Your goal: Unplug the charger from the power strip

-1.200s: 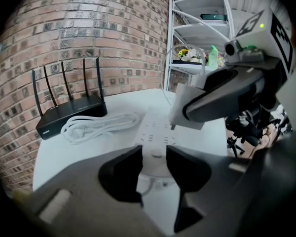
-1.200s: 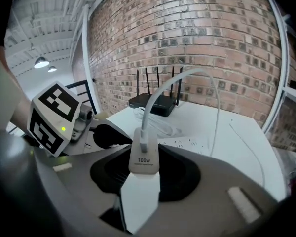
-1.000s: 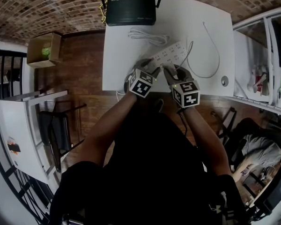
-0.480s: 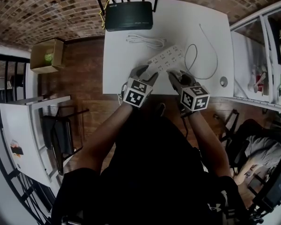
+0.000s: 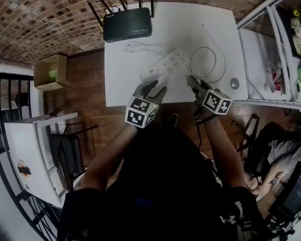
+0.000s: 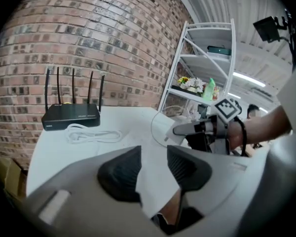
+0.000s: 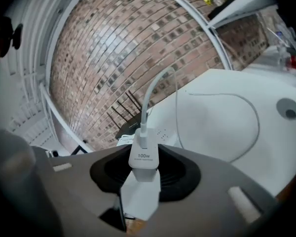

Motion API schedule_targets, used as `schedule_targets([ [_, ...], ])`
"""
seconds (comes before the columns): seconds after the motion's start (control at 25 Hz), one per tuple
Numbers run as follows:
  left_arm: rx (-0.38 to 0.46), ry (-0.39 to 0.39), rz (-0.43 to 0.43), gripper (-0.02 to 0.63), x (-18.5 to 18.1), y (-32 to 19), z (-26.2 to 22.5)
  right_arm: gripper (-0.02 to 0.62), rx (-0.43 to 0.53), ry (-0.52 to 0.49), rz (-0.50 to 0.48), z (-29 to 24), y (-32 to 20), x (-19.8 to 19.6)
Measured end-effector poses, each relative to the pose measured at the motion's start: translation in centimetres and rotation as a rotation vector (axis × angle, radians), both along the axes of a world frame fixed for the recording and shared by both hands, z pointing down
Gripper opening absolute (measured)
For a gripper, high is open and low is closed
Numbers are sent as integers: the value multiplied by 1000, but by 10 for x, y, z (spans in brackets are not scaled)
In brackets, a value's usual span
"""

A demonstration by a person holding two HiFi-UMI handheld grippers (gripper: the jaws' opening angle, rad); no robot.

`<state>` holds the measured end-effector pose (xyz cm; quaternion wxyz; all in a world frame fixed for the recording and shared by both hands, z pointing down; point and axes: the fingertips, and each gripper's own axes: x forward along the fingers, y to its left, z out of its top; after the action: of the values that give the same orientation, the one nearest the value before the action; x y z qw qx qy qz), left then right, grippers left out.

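**Right gripper view: charger free of the strip and clamped in my jaws**

Both pads of my right gripper (image 7: 145, 176) are pressed onto the small white 100w charger block (image 7: 144, 157), which stands upright between them. Its thin white cable (image 7: 155, 90) rises from the top and loops across the white table (image 5: 135, 92). The long white plastic power strip (image 5: 168, 64) lies clear of the charger, so I judge the unplugging done.

My left gripper (image 6: 154, 168) has just been closing its jaws, yet they stand apart with nothing between them.

I see 2 risks. The pads hold only the block's lower part, so a tug from the cable loop could tilt it or slip it out. I am also near the table's front edge, so a dropped charger could go to the floor.
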<state>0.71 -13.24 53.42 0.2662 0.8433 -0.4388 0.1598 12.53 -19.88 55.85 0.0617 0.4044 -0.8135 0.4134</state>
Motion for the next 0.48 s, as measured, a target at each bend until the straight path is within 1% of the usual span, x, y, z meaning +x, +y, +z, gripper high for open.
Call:
schedule_targets([
  [0.08, -3, -6, 12, 164, 6, 3, -1, 141, -42, -51, 47, 9, -3, 12],
  [0.16, -4, -13, 17, 163, 9, 6, -3, 141, -77, -77, 90, 20, -6, 25],
  [0.32, -3, -30, 12, 161, 8, 9, -5, 141, -141, -109, 153, 42, -10, 42],
  [0.48, -3, -42, 0, 161, 7, 11, -7, 141, -202, -119, 200, 60, -10, 57],
])
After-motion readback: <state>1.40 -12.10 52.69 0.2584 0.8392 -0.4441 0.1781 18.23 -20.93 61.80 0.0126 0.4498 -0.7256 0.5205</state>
